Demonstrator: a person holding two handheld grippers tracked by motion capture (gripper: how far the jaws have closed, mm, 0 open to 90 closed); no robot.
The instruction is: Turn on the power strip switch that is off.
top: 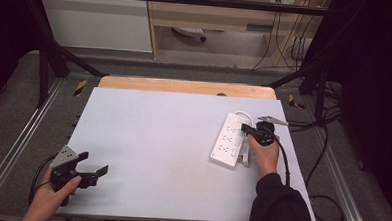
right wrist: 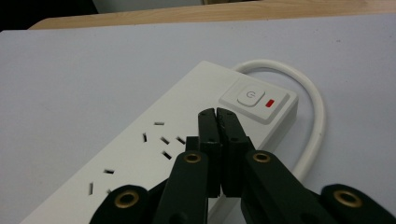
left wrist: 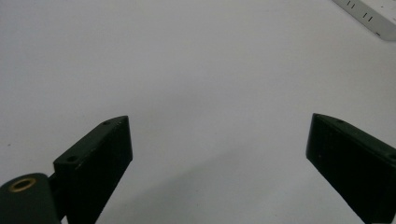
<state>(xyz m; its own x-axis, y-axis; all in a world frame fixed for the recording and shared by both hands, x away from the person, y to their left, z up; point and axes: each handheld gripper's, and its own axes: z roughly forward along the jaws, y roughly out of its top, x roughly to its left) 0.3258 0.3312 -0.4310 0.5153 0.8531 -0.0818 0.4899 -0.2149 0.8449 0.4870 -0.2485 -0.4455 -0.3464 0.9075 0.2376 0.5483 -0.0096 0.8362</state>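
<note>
Long white plastic power strip (top: 228, 140) near the desk's right edge, right gripper (right wrist: 216, 112) pressed together over it, its view catching a red switch light (right wrist: 269, 103), left gripper (left wrist: 219, 154) spread wide over bare desk (left wrist: 187, 70) by the front left corner.

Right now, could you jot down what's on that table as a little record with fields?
Surface: white table top, wooden edge at the far side
Main item: white power strip, lying flat at the right
Switch: power button with a red mark beside it
Cord: white cable looping off the switch end
Right claw: jaws shut, empty, tips above the strip close to the button
Left claw: jaws open, empty, over bare table
</note>
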